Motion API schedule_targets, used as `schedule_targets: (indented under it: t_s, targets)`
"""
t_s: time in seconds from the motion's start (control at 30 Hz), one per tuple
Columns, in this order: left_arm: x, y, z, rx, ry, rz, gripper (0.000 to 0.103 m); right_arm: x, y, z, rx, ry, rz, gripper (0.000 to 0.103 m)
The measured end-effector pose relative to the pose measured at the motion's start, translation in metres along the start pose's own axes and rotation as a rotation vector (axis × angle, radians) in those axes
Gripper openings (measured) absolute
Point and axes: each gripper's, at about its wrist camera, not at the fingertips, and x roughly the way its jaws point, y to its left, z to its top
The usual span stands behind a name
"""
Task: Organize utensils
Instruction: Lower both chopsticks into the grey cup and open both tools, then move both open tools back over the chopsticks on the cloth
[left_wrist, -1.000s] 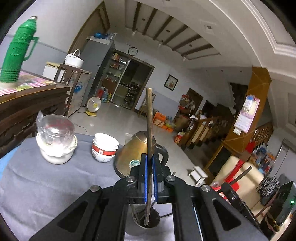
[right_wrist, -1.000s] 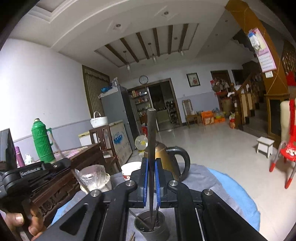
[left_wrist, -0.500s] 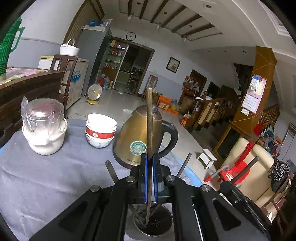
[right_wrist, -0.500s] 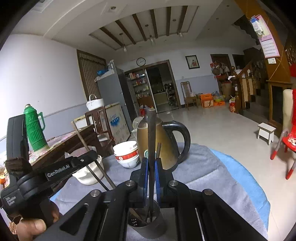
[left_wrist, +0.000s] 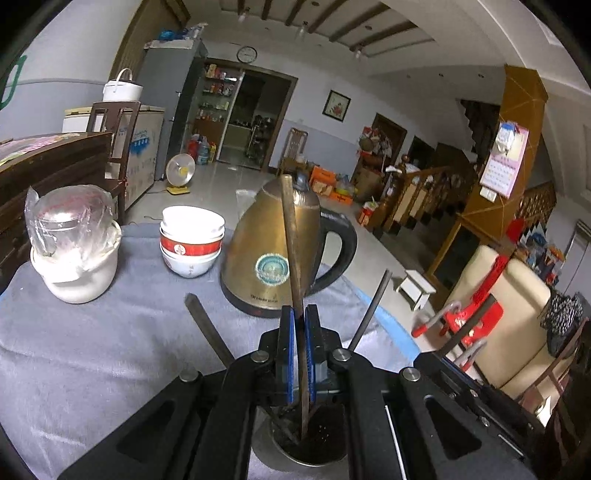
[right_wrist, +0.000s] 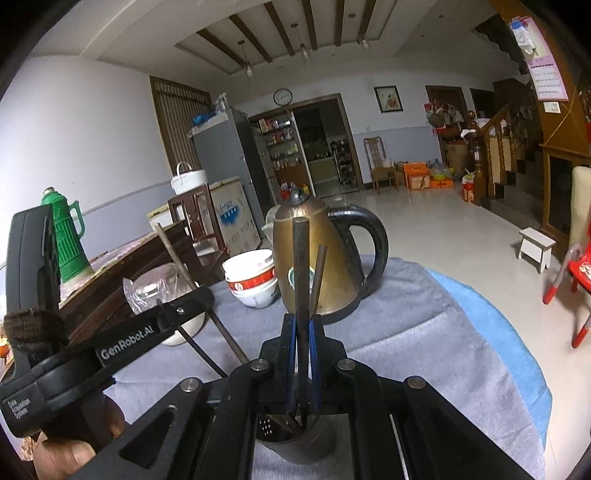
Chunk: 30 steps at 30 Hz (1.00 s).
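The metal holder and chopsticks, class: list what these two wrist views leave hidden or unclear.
- Metal holder, left wrist view: rim and contents mostly covered by the left gripper.
- Dark chopstick, right wrist view: lower end hidden behind the right gripper.
- Green thermos, left wrist view: cut off by the edge.

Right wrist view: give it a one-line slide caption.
Right gripper shut on a dark chopstick, its lower end inside the metal utensil holder.
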Motion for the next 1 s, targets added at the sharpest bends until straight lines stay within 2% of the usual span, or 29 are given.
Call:
schedule_targets:
  t_s: [0.27, 0.33, 0.37, 0.4, 0.43, 0.47, 0.5, 0.53, 0.7, 0.77, 0.83, 0.93, 1.0]
  targets:
    - [0.011, -0.001, -0.008, 0.03, 0.073, 0.004, 0.006, 0.011, -0.008, -0.003, 0.031, 0.053, 0.01, 0.01]
    - [0.008, -0.002, -0.007, 0.029, 0.08, 0.002, 0.012, 0.012, -0.009, -0.002, 0.042, 0.068, 0.006, 0.01]
    - [0.004, -0.002, -0.005, 0.028, 0.077, -0.003, 0.022, 0.012, -0.01, -0.002, 0.045, 0.069, 0.0, 0.011]
    - [0.0, -0.003, -0.003, 0.028, 0.07, -0.003, 0.029, 0.011, -0.011, -0.001, 0.045, 0.067, -0.006, 0.017]
    - [-0.007, -0.003, 0.0, 0.025, 0.057, -0.003, 0.043, 0.008, -0.011, 0.0, 0.047, 0.059, -0.013, 0.023]
    - [-0.012, -0.002, 0.003, 0.023, 0.041, -0.005, 0.05, 0.004, -0.011, 0.002, 0.054, 0.047, -0.013, 0.043]
    - [-0.02, -0.002, 0.006, 0.021, 0.021, -0.006, 0.051, 0.001, -0.012, 0.003, 0.062, 0.037, -0.011, 0.076]
    - [-0.029, -0.001, 0.01, 0.02, 0.002, -0.007, 0.052, -0.008, -0.012, 0.006, 0.069, 0.003, -0.005, 0.081]
    - [-0.078, 0.006, 0.025, 0.021, -0.089, -0.017, 0.056, -0.041, -0.011, 0.018, 0.07, -0.079, -0.03, 0.081]
    - [-0.104, 0.015, 0.027, 0.012, -0.135, -0.003, 0.067, -0.056, -0.01, 0.02, 0.075, -0.105, -0.032, 0.081]
    - [-0.123, 0.024, 0.026, 0.003, -0.166, 0.017, 0.07, -0.071, -0.009, 0.018, 0.08, -0.118, -0.025, 0.081]
    - [-0.147, 0.048, 0.013, -0.016, -0.166, 0.063, 0.075, -0.083, -0.006, 0.008, 0.078, -0.089, -0.008, 0.081]
    - [-0.155, 0.065, -0.002, -0.031, -0.138, 0.105, 0.078, -0.086, -0.004, -0.006, 0.073, -0.041, 0.011, 0.081]
